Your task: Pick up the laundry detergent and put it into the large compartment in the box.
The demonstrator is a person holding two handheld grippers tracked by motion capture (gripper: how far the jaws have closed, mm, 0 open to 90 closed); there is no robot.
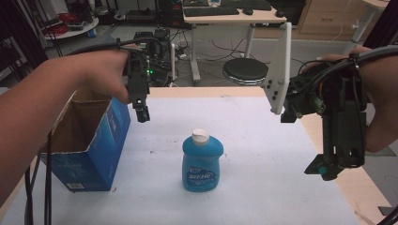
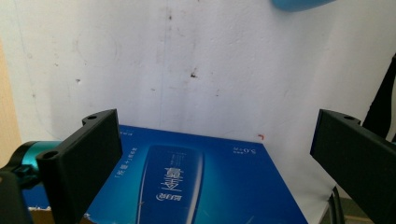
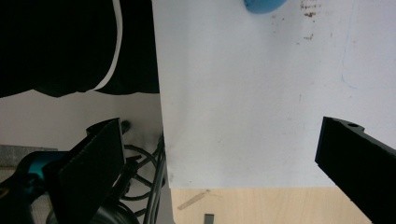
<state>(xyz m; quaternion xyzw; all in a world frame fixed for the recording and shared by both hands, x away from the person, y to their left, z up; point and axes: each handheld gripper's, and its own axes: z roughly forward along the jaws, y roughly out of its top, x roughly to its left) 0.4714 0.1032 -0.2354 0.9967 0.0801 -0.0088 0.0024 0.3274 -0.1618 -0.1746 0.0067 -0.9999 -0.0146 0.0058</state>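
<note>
The left hand-held gripper (image 1: 142,114) hangs wide open over the open blue cardboard box (image 1: 89,140), touching nothing. The right hand-held gripper (image 1: 324,169), jaws equally spread and empty, hovers beside the blue plastic bottle (image 1: 202,161) on the white tabletop (image 1: 263,154).

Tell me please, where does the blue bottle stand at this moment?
In the high view, the blue bottle stands upright near the middle of the white mat, right of the open blue box, with both grippers held apart from it.

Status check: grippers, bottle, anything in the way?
Left gripper open above blue box. Right gripper open, off table edge. Blue bottle upright, untouched; path clear.
</note>
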